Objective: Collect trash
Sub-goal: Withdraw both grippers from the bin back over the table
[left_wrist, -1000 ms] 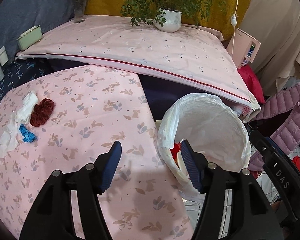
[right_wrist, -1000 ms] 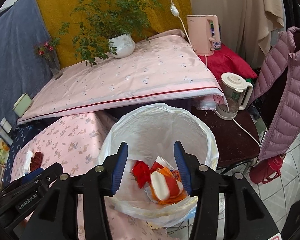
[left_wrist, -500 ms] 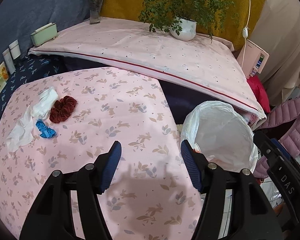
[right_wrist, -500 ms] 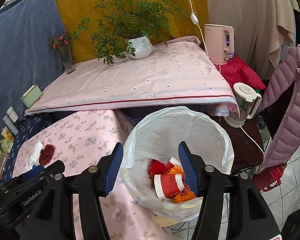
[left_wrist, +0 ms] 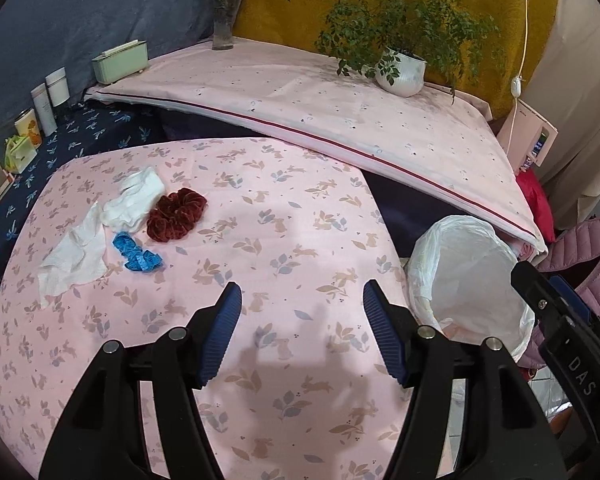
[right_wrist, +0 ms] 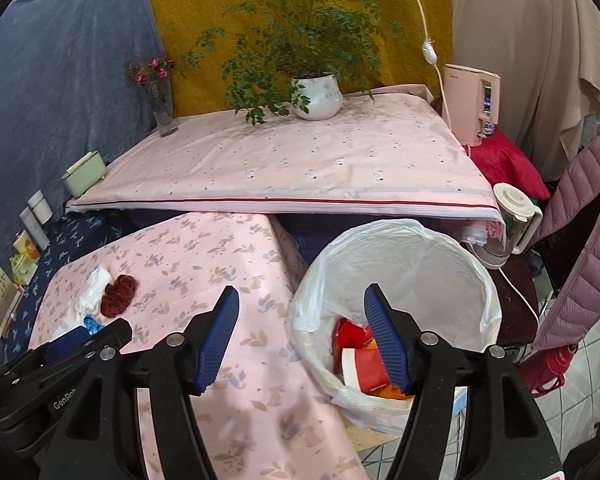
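Observation:
A bin lined with a white bag (right_wrist: 396,280) stands at the table's right edge and holds red and orange cups (right_wrist: 364,364); it also shows in the left wrist view (left_wrist: 468,276). White crumpled tissues (left_wrist: 100,224), a dark red scrunchie (left_wrist: 176,218) and a blue crumpled piece (left_wrist: 138,256) lie on the pink floral table (left_wrist: 284,240) at the left. My left gripper (left_wrist: 302,336) is open and empty above the table's front middle. My right gripper (right_wrist: 302,336) is open and empty over the bin's left rim.
A raised pink-covered surface (left_wrist: 320,104) behind carries a potted plant (left_wrist: 400,72), a flower vase (left_wrist: 224,28) and a green box (left_wrist: 118,62). A pink kettle (right_wrist: 474,108), a blender jug (right_wrist: 508,220) and a purple jacket (right_wrist: 580,240) are at the right. Small containers (left_wrist: 48,100) stand at the far left.
Both grippers have moved back and left, away from the bin. The left wrist view now shows more of the table and the items at its left. Both stay open.

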The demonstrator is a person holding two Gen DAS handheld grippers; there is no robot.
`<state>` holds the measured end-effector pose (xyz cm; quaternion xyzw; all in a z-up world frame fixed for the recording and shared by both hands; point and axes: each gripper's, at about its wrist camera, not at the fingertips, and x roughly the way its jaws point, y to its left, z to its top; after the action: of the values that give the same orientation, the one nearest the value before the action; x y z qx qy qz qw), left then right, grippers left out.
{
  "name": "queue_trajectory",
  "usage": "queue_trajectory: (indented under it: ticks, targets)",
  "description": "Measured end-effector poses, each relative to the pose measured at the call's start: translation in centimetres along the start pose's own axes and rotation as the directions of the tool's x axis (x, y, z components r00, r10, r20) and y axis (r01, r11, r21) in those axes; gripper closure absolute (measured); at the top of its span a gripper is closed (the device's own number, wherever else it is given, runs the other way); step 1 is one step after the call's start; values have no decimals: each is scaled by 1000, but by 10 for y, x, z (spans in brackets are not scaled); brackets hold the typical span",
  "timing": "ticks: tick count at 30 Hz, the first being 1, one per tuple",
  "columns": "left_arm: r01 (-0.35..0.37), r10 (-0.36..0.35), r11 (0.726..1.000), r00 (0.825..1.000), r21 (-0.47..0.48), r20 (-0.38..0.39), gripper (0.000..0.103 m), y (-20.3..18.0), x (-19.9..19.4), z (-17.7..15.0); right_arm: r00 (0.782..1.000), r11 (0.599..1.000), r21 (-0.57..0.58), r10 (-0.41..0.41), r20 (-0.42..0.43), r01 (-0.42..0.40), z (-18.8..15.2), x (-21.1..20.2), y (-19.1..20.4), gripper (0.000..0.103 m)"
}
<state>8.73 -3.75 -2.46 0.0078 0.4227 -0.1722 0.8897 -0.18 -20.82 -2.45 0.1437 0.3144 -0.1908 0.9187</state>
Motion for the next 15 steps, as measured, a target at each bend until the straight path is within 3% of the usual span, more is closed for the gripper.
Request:
queue_trajectory:
  ticks: [15]
  targets:
    - [-99,101,987,995,-123,11,33,94,-8,-4,995,988,-127,87,-46,-92,-17,9,89,40]
